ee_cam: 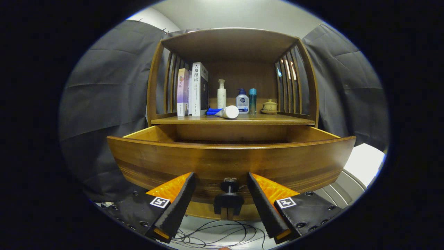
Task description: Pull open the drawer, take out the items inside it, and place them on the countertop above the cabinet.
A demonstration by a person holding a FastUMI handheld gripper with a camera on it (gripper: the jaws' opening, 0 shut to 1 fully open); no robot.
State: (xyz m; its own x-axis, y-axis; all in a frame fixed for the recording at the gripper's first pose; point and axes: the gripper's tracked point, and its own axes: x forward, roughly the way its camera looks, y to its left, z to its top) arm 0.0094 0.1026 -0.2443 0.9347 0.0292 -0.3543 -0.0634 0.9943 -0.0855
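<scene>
1. Black cloth point(104, 86) hangs behind and to both sides of a wooden cabinet point(232, 45).
2. Your landmark is the drawer point(229, 159). It stands pulled out towards you, and its curved front panel fills the space just ahead of the fingers.
3. The gripper point(222, 180) is spread wide and grips nothing. One finger sits on each side of the drawer's dark knob point(229, 185), and neither touches it.
4. The knob sits at the middle of the front panel, between the fingertips.
5. You cannot see into the drawer from here; the front panel hides the inside.
6. Above the drawer lies the countertop point(291, 119). On it, above the drawer's left part, stand two books point(193, 90), upright and touching.
7. Right of the books a white tube point(228, 112) lies on its side, against something blue.
8. Behind the tube stands a white pump bottle point(221, 94). To its right stand a squat bottle point(242, 101) and a slim teal bottle point(253, 101).
9. Furthest right on the countertop is a small lidded cup point(270, 106) on a saucer.
10. Below the drawer, thin black cables point(215, 234) lie looped on a pale floor.
</scene>
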